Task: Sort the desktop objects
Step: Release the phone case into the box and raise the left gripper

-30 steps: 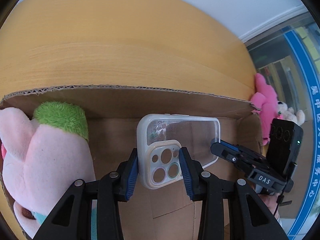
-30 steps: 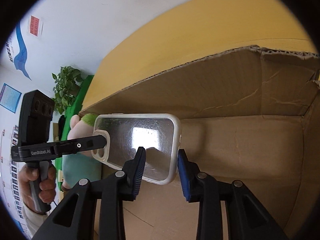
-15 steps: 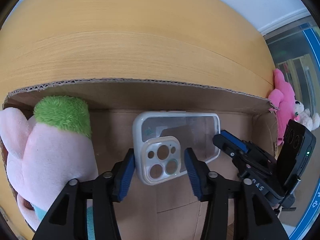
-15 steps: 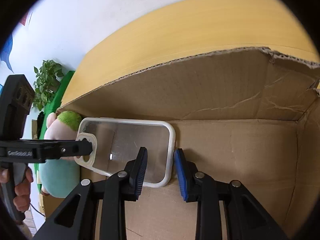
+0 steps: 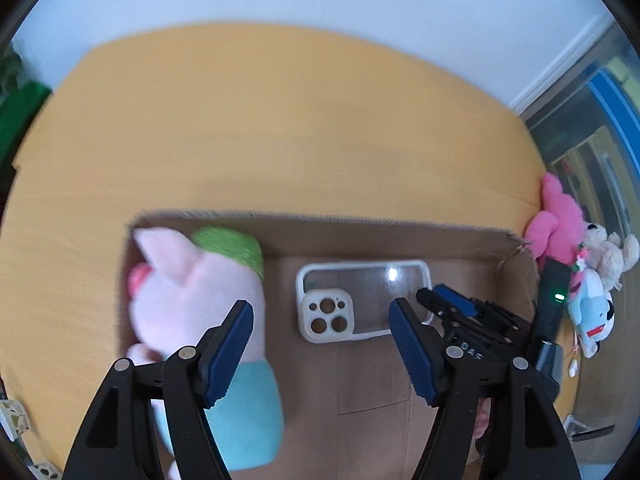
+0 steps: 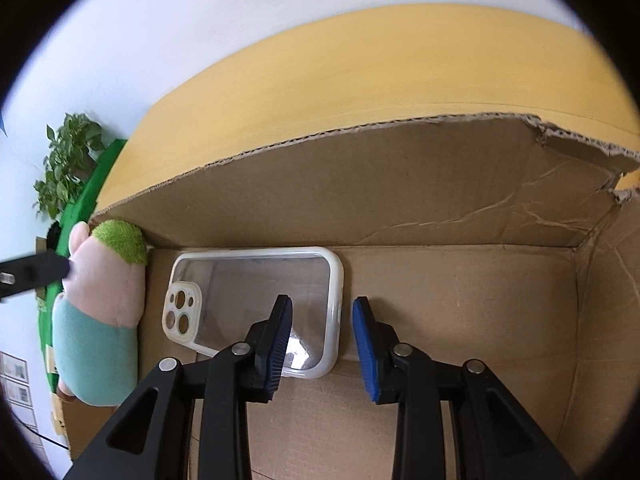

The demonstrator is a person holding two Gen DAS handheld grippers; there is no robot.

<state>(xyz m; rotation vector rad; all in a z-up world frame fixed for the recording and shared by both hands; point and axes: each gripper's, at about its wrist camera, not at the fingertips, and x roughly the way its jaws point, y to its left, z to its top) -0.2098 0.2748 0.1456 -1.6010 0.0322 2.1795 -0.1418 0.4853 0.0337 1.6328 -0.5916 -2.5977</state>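
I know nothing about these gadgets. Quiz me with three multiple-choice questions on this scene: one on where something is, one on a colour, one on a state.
1. Where does the phone case lie?
A. on the table
B. in the cardboard box
C. on the plush pig

2. What colour is the tuft on the plush pig?
A. green
B. red
C. black

3. How is the right hand-held gripper?
A. shut on the case
B. shut on nothing
C. open

Answers: 1 B, the case rests on the box floor. 2 A, a green tuft tops the pig. 3 C, a gap shows between finger and case.
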